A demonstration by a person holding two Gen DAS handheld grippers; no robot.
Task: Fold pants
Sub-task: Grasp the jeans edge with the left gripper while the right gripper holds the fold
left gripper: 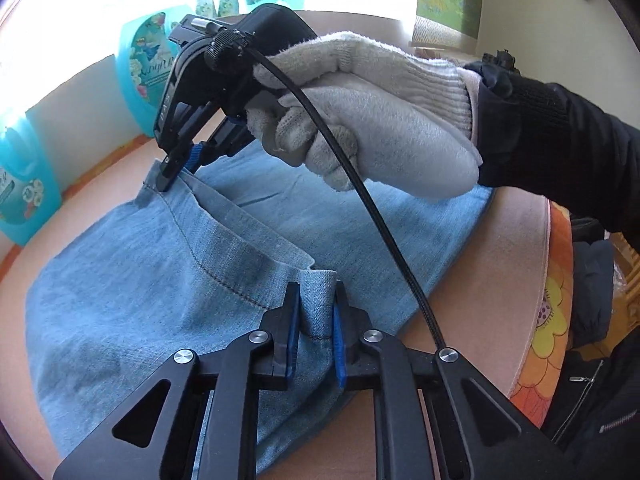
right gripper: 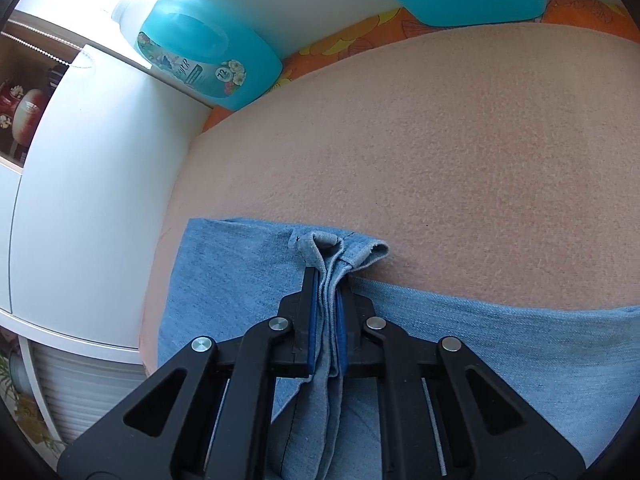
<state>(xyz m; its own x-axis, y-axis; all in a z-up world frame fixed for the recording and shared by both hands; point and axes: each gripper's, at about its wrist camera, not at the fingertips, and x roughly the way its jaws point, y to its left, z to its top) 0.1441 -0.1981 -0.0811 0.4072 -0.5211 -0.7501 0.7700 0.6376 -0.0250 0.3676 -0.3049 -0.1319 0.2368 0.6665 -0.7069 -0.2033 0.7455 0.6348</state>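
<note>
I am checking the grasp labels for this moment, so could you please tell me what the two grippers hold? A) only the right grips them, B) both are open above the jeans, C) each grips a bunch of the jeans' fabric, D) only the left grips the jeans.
C: the left gripper pinches a fold of the jeans, and the right gripper clamps bunched denim.

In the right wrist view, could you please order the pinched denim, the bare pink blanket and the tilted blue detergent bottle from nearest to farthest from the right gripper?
1. Pinched denim, between the right gripper fingers.
2. Pink blanket, bare beyond the pants.
3. Blue detergent bottle, upper left, at the blanket's far edge.
</note>
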